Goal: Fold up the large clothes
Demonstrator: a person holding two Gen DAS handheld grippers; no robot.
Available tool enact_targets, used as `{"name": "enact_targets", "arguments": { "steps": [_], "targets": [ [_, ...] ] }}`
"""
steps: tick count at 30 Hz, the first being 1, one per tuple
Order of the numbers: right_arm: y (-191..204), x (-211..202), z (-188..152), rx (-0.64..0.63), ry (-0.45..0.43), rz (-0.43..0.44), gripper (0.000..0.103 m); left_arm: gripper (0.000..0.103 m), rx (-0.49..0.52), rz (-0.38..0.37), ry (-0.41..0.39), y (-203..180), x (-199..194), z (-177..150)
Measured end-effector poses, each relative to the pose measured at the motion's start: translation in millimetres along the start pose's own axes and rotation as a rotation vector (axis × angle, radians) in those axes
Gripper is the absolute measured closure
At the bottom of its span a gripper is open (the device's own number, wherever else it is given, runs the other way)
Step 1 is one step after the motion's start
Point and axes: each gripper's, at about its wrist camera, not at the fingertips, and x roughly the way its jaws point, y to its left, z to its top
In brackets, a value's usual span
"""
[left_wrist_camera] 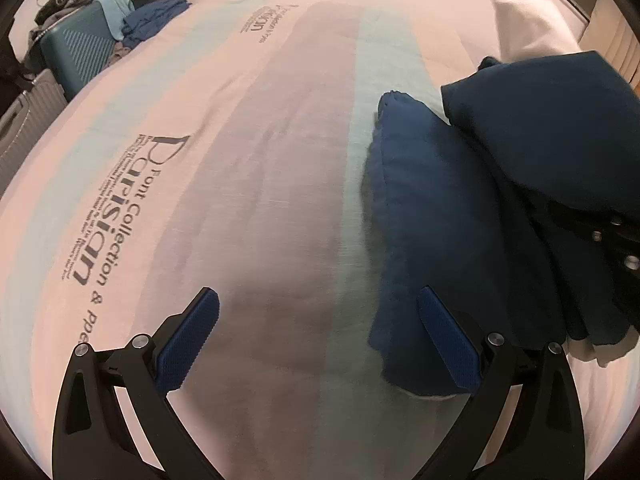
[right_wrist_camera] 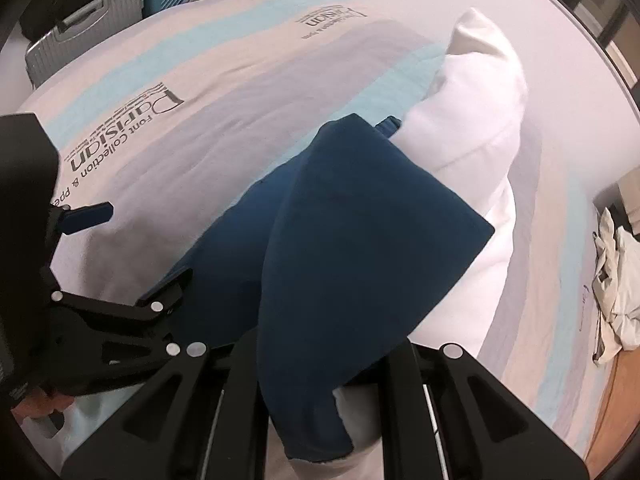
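A dark blue garment [left_wrist_camera: 432, 216] lies partly folded on the striped bed cover [left_wrist_camera: 240, 160]. My left gripper [left_wrist_camera: 318, 340] is open and empty just above the cover, with its right finger at the garment's left edge. My right gripper [right_wrist_camera: 320, 364] is shut on a fold of the blue garment [right_wrist_camera: 352, 240] and holds it lifted over the rest. The right fingertips are hidden by the cloth. The left gripper [right_wrist_camera: 132, 256] shows open at the left of the right wrist view. A white layer [right_wrist_camera: 352, 412] hangs under the lifted fold.
A white pillow [right_wrist_camera: 472, 112] lies behind the garment. A teal suitcase [left_wrist_camera: 76, 48] and a grey suitcase [right_wrist_camera: 80, 32] stand past the bed's far edge, with piled clothes [left_wrist_camera: 152, 20] on them. Crumpled white cloth [right_wrist_camera: 616, 288] lies on the floor at right.
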Motion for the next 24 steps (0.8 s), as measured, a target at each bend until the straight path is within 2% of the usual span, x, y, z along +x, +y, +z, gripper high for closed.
{"name": "enact_targets", "arguments": {
  "steps": [12, 17, 24],
  "targets": [
    [27.2, 29.0, 4.9, 0.043, 0.048, 0.050, 0.094, 0.006, 0.033, 0.040, 0.009, 30.0, -2.8, -12.6],
    [37.9, 50.7, 11.8, 0.066, 0.086, 0.080, 0.093, 0.006, 0.002, 0.058, 0.029, 52.6, -4.9, -20.6],
    [55.0, 87.6, 10.8, 0.023, 0.149, 0.094, 0.093, 0.006, -0.058, 0.070, 0.029, 76.6, -3.9, -25.4]
  ]
}}
